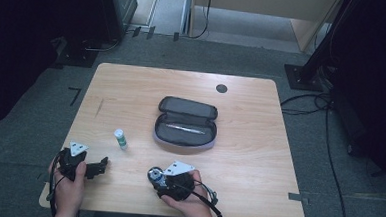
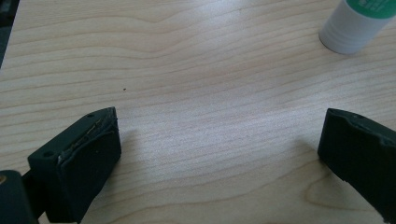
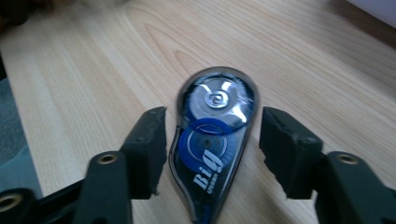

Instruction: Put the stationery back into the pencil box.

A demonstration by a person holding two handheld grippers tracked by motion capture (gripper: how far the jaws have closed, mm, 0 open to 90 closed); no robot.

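Note:
A blue and clear correction tape dispenser (image 3: 212,140) lies flat on the wooden table (image 1: 238,161) near the front edge. My right gripper (image 3: 214,126) is open with one jaw on each side of it. The left jaw sits right at its edge and the right jaw stands a little off it. In the high view the dispenser (image 1: 153,174) shows at the tip of the right gripper (image 1: 157,179). My left gripper (image 2: 219,126) is wide open over bare wood at the front left (image 1: 99,165), holding nothing. A white glue stick (image 1: 121,139) with a green label lies beyond it (image 2: 355,23).
An open dark pencil case (image 1: 185,123) lies mid-table with a silver pen (image 1: 185,129) inside. A round dark cable hole (image 1: 221,88) is near the far edge. Cables and stand bases sit on the floor around the table.

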